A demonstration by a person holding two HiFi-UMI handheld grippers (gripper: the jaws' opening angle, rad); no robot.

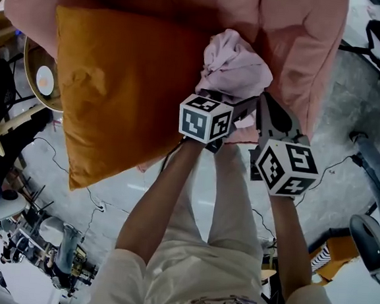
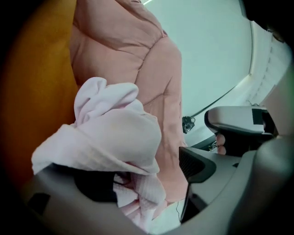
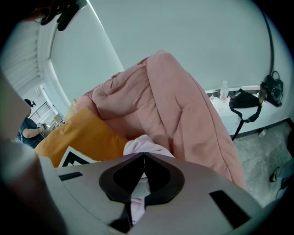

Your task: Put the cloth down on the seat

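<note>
The pale pink cloth (image 1: pixel 234 64) sits bunched on the pink padded seat (image 1: pixel 299 38), beside an orange cushion (image 1: pixel 116 88). Both grippers reach into its near edge. In the left gripper view the cloth (image 2: pixel 110 133) drapes over the left jaw and hides its tip, while the other jaw stands far off to the right. So my left gripper (image 2: pixel 147 176) is open, with no squeeze on the fabric. My right gripper (image 3: pixel 144 155) has its tips together, and a strip of the cloth (image 3: pixel 138 209) shows pinched between its fingers.
The orange cushion leans on the seat's left half. Grey floor with cables (image 1: pixel 93 199) lies below the seat's front edge. A round stool (image 1: pixel 41 75) stands at the left and a chair base (image 1: pixel 370 243) at the right. A black bag (image 3: pixel 245 103) stands by the wall.
</note>
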